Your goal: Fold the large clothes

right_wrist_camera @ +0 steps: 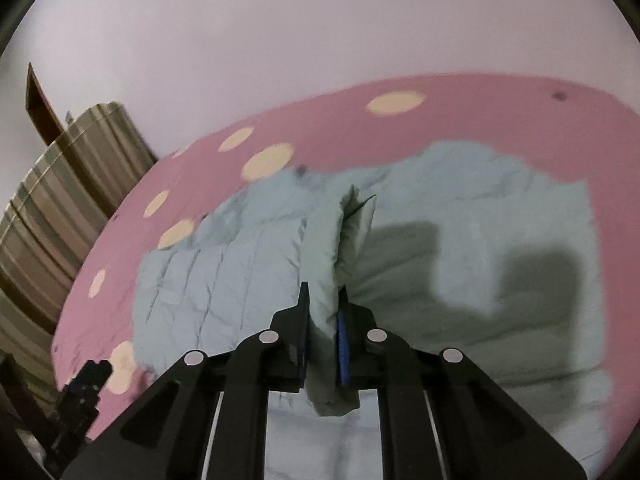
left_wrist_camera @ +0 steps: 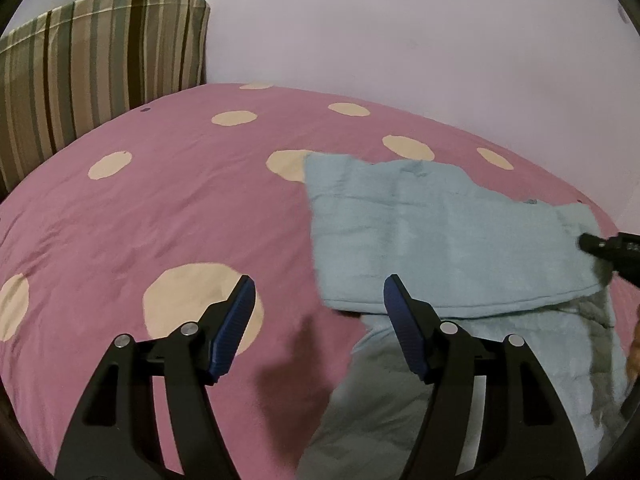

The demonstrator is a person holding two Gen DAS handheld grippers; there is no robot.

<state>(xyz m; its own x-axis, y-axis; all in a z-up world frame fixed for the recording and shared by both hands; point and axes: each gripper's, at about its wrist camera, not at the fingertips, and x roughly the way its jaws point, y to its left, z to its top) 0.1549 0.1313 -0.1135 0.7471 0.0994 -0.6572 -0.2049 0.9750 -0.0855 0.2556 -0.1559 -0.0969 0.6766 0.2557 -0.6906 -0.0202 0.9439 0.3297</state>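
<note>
Pinching a fold of blue garment (right_wrist_camera: 324, 264), right gripper (right_wrist_camera: 323, 300) — left gripper (left_wrist_camera: 318, 296) jaws spread.

Left tongs (left_wrist_camera: 318, 292) hang open above the pink spotted bedcover (left_wrist_camera: 168, 208), beside the blue garment (left_wrist_camera: 440, 232).

One garment (left_wrist_camera: 440, 232), two grippers (left_wrist_camera: 318, 296) (right_wrist_camera: 323, 312).
</note>
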